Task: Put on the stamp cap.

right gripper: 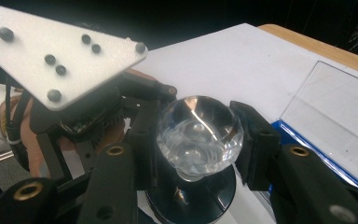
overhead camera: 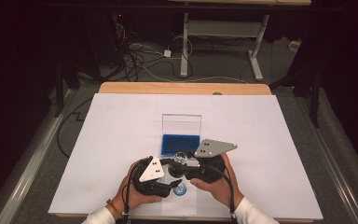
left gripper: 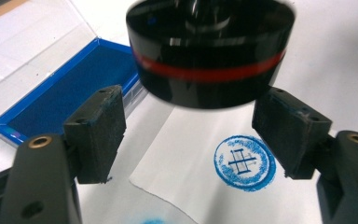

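A stamp with a clear ball knob [right gripper: 198, 133] and a black base with a red band [left gripper: 209, 46] hangs just above the table. My right gripper [right gripper: 199, 140] is shut on the knob [overhead camera: 182, 157]. My left gripper [left gripper: 191, 135] is open, its blue-stained pads [left gripper: 98, 133] standing apart below the stamp's base without touching it. A round blue print [left gripper: 244, 162] sits on a white paper slip [left gripper: 186, 154] beneath, also in the high view as the print [overhead camera: 180, 190]. The left gripper's [overhead camera: 170, 183] grey plate [right gripper: 56, 51] lies close beside the right one.
An open ink pad [overhead camera: 181, 143] with a blue cushion [left gripper: 60, 93] and upright clear lid [overhead camera: 182, 123] stands just beyond the grippers. A large white sheet [overhead camera: 121, 130] covers the wooden table [overhead camera: 182, 88]. A faint blue smear [left gripper: 151, 220] marks the near edge.
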Motion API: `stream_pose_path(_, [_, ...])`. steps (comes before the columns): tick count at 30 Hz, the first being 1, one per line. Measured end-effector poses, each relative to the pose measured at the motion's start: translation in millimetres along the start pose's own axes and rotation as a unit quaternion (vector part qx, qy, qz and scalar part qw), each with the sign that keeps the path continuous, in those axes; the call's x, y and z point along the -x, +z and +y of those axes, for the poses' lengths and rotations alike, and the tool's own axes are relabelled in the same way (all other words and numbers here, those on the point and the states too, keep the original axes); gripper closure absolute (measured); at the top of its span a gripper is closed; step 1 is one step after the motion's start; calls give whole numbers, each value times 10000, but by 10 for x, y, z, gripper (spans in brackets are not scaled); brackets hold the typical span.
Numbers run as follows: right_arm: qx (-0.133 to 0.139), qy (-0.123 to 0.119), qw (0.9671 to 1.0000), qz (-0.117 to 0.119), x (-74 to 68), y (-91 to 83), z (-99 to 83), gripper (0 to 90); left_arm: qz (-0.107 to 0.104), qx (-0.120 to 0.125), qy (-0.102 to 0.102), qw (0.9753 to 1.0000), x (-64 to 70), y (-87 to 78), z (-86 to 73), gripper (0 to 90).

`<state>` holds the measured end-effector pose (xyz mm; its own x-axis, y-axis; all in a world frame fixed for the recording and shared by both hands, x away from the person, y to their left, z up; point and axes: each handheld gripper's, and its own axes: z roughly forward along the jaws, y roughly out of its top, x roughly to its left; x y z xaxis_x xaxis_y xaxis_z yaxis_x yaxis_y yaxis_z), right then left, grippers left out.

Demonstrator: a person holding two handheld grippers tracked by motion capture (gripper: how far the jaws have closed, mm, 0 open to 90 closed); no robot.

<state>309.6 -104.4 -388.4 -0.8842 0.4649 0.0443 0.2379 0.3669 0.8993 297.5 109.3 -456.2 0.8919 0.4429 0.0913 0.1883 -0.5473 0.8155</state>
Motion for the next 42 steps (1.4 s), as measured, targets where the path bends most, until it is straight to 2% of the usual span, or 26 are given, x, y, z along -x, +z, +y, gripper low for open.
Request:
stream_pose_path(15, [173,-25,9998,-116,52,-139,42,568,13,-244,38,9997,12,76,-53,228])
stream_pose_path(23, [209,-67,9996,-168,62,-179,55,568,43,-303,-20,9995,-23,75,-77,228])
stream_pose_path(32, [225,-134,9994,-243,85,-245,65,568,240,-237,-76,9994,-88,-3,-116,228])
stream_pose_path(42, [226,-130,9990,-352,139,-312,57,568,342,-170,-52,9993,-165,-124,-142,221])
